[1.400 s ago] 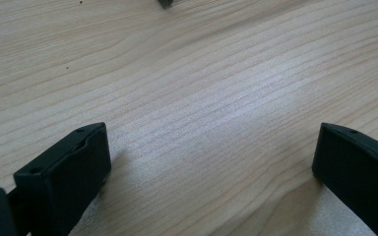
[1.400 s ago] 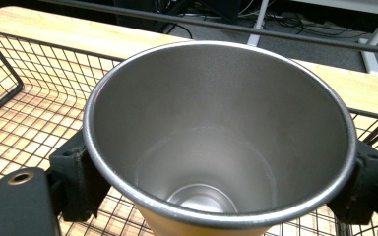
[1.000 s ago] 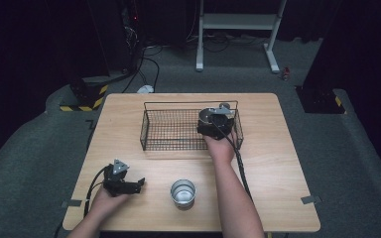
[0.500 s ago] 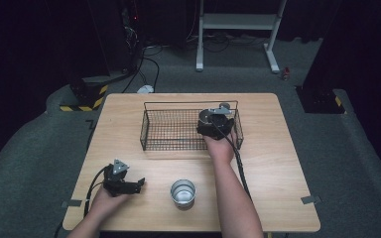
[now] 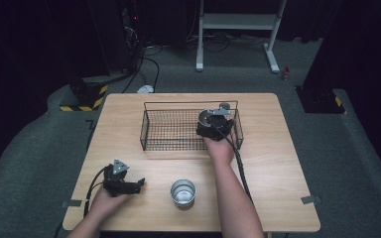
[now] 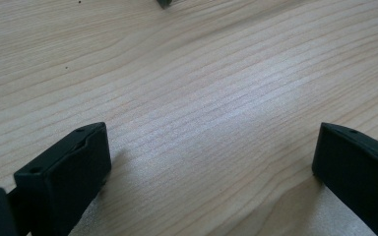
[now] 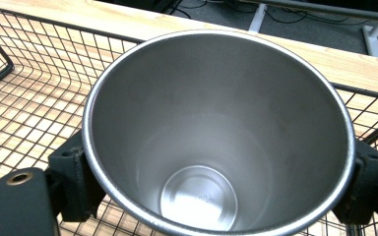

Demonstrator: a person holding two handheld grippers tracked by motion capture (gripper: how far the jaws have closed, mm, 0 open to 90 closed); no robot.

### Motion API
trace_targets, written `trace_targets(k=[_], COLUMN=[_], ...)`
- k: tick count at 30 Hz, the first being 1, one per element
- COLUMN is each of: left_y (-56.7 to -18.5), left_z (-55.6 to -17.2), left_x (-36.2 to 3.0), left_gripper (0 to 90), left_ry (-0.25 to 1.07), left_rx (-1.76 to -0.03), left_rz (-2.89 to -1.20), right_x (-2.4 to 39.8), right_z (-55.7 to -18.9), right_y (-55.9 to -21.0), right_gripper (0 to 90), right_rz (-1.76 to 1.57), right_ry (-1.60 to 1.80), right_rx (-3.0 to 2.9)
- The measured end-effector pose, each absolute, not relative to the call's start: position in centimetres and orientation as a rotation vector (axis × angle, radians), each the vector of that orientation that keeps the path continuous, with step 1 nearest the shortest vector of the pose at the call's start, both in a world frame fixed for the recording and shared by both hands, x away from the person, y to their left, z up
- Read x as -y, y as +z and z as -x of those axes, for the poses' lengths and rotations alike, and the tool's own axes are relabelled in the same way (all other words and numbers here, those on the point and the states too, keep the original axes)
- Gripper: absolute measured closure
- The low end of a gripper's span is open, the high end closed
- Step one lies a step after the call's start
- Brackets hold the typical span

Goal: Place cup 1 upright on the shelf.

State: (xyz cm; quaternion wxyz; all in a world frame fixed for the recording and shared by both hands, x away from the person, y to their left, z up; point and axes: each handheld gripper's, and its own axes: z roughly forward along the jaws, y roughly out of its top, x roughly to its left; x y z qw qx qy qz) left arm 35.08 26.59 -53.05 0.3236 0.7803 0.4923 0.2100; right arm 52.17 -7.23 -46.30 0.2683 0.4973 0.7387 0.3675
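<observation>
— Holding a shiny stainless-steel cup [image 7: 216,132] over the black wire-mesh basket [image 5: 168,131], the right gripper [image 5: 213,124] has its two black jaws clamped on the cup's sides, one on each flank just below the rim. Is that how you read it?

— Yes. The cup sits at the basket's right end, inside its walls, mouth tilted towards the gripper's camera. Whether its base touches the mesh floor I cannot tell.

— And the left gripper [image 5: 124,182]?

— It rests on the pale wooden table [image 5: 278,163], well in front of the basket's left corner, jaws spread wide with only bare wood between them. A second steel cup [image 5: 183,192] stands upright in front of the basket, between the two forearms.

— So how should the placing go?

— My judgement: bring the held cup level, lower it until the base sits flat on the mesh, keep it off the basket's right wall, then ease the jaws apart slowly so the smooth metal neither slips nor tips.
</observation>
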Motion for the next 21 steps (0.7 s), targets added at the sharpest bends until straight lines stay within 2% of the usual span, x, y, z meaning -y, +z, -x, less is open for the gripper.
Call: trace_targets(k=[21], left_y=[-53.05], left_z=[-35.06], left_x=[-26.58], left_gripper=[1.6], left_ry=[0.55], left_rx=[-1.29], left_rz=[-2.047], right_x=[7.27], right_z=[-52.07], right_y=[-46.3], right_gripper=[13.6], right_rz=[-1.357], right_ry=[0.97], right_rx=[-2.006])
